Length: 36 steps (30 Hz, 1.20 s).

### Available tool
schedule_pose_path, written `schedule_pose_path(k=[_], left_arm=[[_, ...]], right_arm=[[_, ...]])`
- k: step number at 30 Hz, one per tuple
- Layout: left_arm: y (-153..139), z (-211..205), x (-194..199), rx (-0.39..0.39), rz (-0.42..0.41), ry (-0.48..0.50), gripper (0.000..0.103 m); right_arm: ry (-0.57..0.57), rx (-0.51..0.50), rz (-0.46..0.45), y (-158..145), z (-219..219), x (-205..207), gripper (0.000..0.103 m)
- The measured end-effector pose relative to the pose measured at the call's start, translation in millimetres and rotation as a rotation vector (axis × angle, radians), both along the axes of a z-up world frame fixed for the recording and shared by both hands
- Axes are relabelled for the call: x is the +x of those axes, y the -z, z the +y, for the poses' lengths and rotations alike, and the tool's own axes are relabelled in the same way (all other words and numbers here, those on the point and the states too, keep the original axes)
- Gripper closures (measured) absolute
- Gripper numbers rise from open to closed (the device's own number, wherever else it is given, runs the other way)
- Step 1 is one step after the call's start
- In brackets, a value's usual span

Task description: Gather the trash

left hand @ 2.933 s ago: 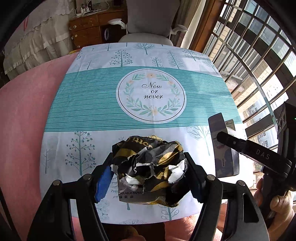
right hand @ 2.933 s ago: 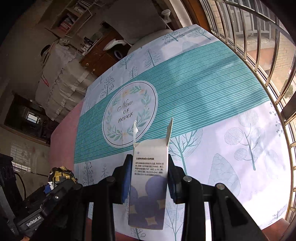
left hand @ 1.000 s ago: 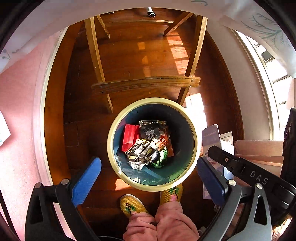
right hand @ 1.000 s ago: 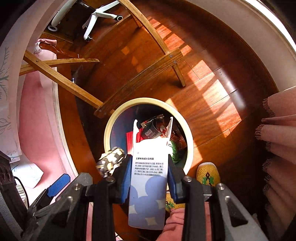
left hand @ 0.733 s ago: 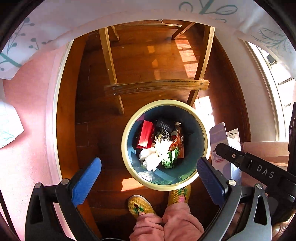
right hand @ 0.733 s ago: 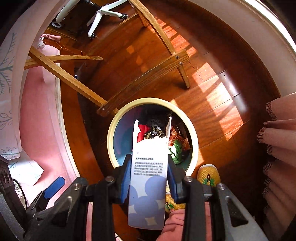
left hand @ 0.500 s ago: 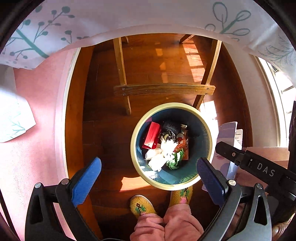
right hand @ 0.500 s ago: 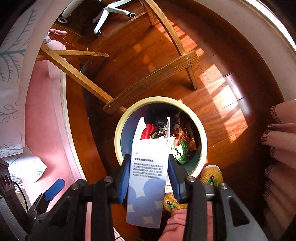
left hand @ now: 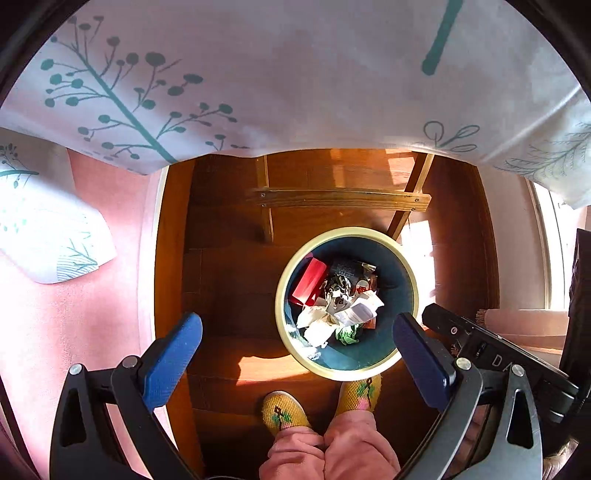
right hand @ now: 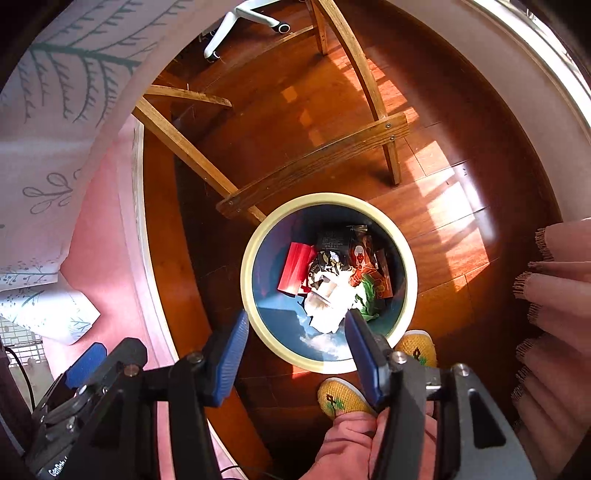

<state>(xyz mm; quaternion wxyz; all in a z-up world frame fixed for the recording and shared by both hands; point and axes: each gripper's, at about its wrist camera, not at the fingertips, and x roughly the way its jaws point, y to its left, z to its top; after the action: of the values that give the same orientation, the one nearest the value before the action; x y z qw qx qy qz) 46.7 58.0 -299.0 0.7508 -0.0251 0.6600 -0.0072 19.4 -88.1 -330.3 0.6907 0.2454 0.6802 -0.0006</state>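
We record two grippers, both held above the floor and pointing straight down. The left gripper (left hand: 297, 354) has its blue pads spread wide and carries nothing; the right gripper (right hand: 295, 350) likewise stands released, its pads apart with nothing between them. Below them we count two yellow embroidered slippers (left hand: 286, 411) on pink-trousered legs (left hand: 328, 454), toes touching or just short of the near rim of one round bin (right hand: 251, 254), cream-rimmed with a dark blue inside. The bin stands on the wooden floor (right hand: 443, 221) and holds the collected trash: one red carton (right hand: 295, 266) against its left wall, one dark printed wrapper (right hand: 332, 236) at the far side, one crumpled black-and-gold paper (right hand: 327, 267) in the middle, one white printed box (left hand: 360, 312) lying flat toward the near right, white crumpled paper (right hand: 327, 314) by the near wall, a green scrap (right hand: 369, 295) and a red-orange packet (right hand: 364, 264) on the right. The exact count of smaller scraps we cannot tell. Beyond the bin, one wooden table frame (left hand: 338, 199) shows a crossbar and slanted legs, sunlit patches falling across the boards. A tree-printed tablecloth (left hand: 295, 74) hangs over the far edge of the left view, with pink cloth (left hand: 55, 332) to the left. In the right view a white chair base (right hand: 243, 18) with castors stands farthest off, and fringed pink curtain folds (right hand: 554, 295) hang at the right.
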Motion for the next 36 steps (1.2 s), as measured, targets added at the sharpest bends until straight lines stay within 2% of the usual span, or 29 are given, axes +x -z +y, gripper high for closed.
schedule_pose_path(k=[4,8,14,21,29,36], left_arm=[[-25,-1,2,0.001,-0.013,0.009,0.001],[-56,1,5,0.007,-0.028,0.009,0.001],[-110,1,7,0.032,-0.054,0.012,0.001],[-184,-4,7,0.023,-0.095,0.006,0.001],[-280,-4,6,0.0,-0.205,-0.016,0.001],[-334,-11,0,0.019,-0.306,-0.011,0.001]], right_arm=[[-0.045,-0.041,-0.027,-24,5,1,0.038],[-0.085,-0.079,-0.07,-56,8,2,0.037],[-0.087,-0.088,-0.134,-113,2,3,0.036],[-0.098,-0.099,-0.198,-191,-8,5,0.036],[-0.13,-0.109,-0.307,-287,-16,5,0.035],[-0.154,-0.134,-0.409,-357,-18,8,0.032]])
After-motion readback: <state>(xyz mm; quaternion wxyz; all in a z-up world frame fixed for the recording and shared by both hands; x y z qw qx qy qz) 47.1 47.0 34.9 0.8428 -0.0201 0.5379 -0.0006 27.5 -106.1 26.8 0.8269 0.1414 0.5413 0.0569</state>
